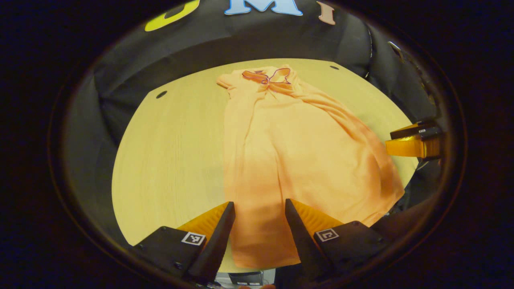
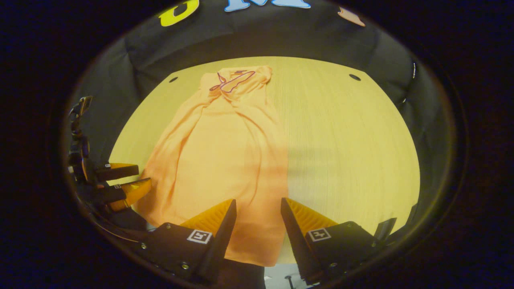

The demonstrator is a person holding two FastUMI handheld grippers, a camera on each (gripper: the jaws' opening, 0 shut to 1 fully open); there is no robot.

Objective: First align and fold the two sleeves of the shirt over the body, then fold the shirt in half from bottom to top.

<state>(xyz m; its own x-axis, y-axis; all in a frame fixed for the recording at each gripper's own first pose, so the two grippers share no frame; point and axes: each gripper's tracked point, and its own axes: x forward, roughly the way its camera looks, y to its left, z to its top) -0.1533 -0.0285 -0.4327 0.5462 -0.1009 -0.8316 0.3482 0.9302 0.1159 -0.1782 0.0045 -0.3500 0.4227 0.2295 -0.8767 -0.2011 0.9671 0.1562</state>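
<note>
Shirt [image 1: 297, 160] lies flat on the wooden table [image 1: 172, 152], orange, collar end at 12 o'clock, hem at 6 o'clock hanging just over the near table edge. Collar [image 1: 267, 76] has a dark trim line. Both sides look folded in over the body, giving a long narrow shape; a diagonal fold ridge runs from the collar toward 4 o'clock in the left gripper view.

Left gripper [image 1: 259, 208]: fingers apart, nothing between them, held above the hem end of the shirt. Cannot tell whether the tips touch the cloth.

Right gripper [image 2: 257, 206]: fingers apart, nothing gripped, also over the hem end; the shirt's edge runs between the two fingers, with bare table [image 2: 345, 152] toward 3 o'clock.

In the left gripper view the right gripper [image 1: 413, 142] shows at 3 o'clock, at the shirt's side edge near the table rim. In the right gripper view the left gripper [image 2: 120, 182] shows at 8 o'clock, fingers spread, just beside the shirt's [image 2: 225, 160] lower corner.

Small dark holes [image 1: 161, 94] mark the table's far corners.
</note>
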